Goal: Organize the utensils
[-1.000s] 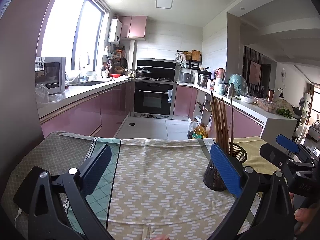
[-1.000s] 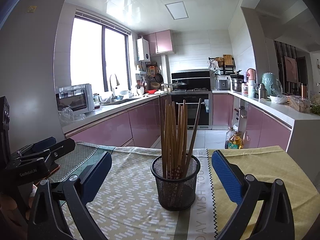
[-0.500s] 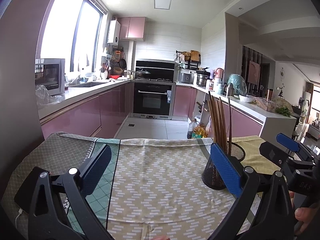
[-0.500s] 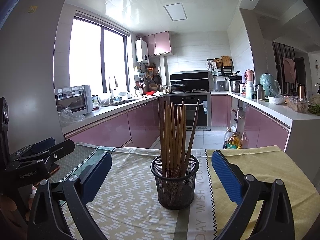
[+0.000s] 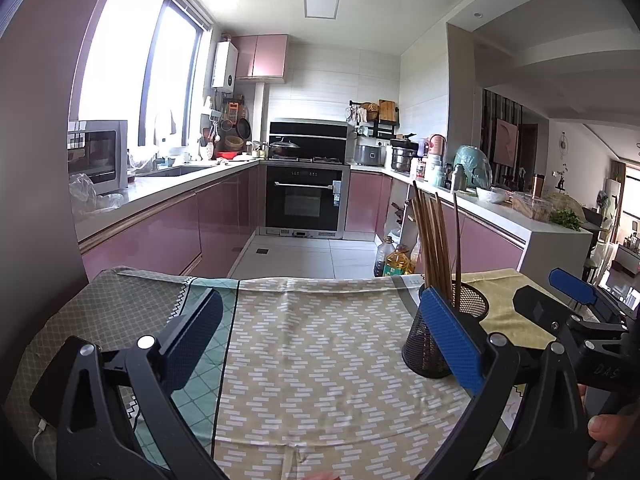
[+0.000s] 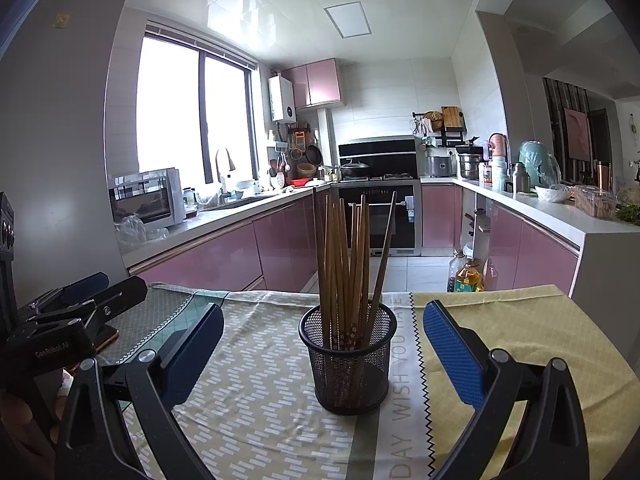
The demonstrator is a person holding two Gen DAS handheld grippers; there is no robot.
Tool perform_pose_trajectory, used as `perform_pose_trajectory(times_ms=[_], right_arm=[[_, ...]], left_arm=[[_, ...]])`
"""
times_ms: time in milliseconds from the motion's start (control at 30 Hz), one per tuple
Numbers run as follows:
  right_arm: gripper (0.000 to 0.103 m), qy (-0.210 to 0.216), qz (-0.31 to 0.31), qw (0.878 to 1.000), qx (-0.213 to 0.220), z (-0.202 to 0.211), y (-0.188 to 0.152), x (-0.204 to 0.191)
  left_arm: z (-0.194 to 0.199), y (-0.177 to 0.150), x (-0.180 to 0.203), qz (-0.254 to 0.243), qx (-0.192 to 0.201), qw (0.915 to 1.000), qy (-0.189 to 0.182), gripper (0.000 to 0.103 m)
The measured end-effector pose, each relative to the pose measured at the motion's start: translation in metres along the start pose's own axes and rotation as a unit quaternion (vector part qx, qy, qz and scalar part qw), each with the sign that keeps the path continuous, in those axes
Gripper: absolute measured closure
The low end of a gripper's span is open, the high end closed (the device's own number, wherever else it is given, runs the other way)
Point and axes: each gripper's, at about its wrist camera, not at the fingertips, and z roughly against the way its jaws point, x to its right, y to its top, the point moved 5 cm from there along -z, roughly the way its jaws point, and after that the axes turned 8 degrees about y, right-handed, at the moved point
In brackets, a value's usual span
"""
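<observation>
Holder drifted slightly left | centred before right tool | both tools wide, empty

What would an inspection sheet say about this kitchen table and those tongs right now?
Surface: table under patterned green, beige and yellow cloths.
Job's things: brown wooden chopsticks standing upright in a black wire-mesh holder.
Clutter: dark flat device at the left edge of the table.
Grippers: left tongs open, empty; right tongs open, empty, holder between the fingers.
Cables: white cable at that device.
Surroundings: pink kitchen cabinets, black oven.
</observation>
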Motion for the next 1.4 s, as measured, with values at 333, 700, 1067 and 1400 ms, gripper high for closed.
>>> perform_pose_trajectory(times_ms=[333,700,1067,1400], right_arm=[[0.006,0.001,0.003,1.0,0.002,-0.0013,-0.0001,-0.0011],[0.006,0.001,0.003,1.0,0.002,-0.0023,0.0001,-0.0009],[0.006,0.0,0.002,1.0,0.004,-0.002,-0.0003,0.0],[0.006,0.0,0.002,1.0,0.004,-0.0008,-0.0005,0.0001]], left_arm=[[0.0003,-0.0002,0.0001,0.001,0.0,1.0,0.0,0.005],[-0.0004,-0.0007,-0.0001,0.001,-0.001,1.0,-0.001,0.005],[-0.0029,-0.0037,0.001,0.001,-0.006,1.0,-0.003,0.005],[-0.003,-0.0057,0.0024,0.001,-0.007,1.0,-0.003,0.005]])
